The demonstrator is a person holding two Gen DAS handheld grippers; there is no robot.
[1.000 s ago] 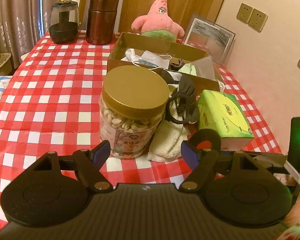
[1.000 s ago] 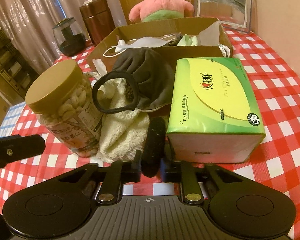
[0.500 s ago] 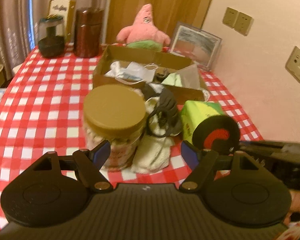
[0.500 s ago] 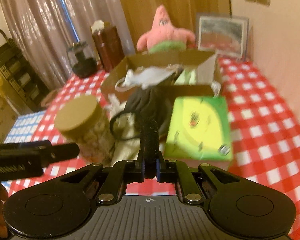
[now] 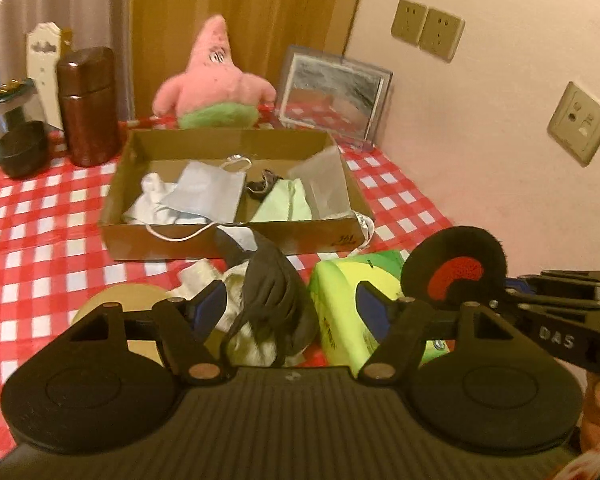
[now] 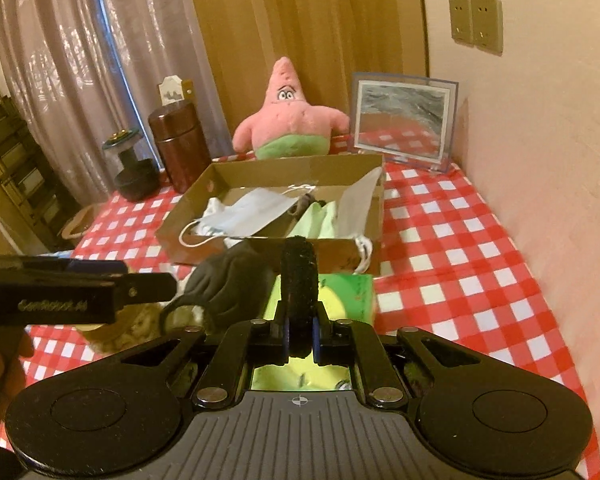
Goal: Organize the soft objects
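Looking at this, the main worry is the round black pad with the red patch (image 5: 454, 270) slipping out, because the right gripper (image 6: 299, 334) only pinches it by its lower rim, edge-on between the 2 fingers, and most of the disc stands free above the pads. It's soft, so it could squash and pop loose if the hand swings on the way to the cardboard box (image 6: 204, 188), and it would likely drop on the green tissue pack (image 5: 340, 300) right below it. The box sits toward the far edge of the table (image 6: 460, 260), with the pink plush star (image 6: 286, 116) behind it, and the 2 compartments already hold face masks and a pale green cloth, so a careless drop could land in the wrong half or catch the front wall. The left gripper (image 5: 292, 306) is spread with nothing between its fingers, and the jaws have just been closing a bit; it hovers over the dark mask (image 5: 272, 292) and the white towel (image 5: 248, 344) beside the nut jar (image 5: 112, 300), all bunched near the box's front wall. Since both tools sit close together there, bumping each other looks like a real risk too.
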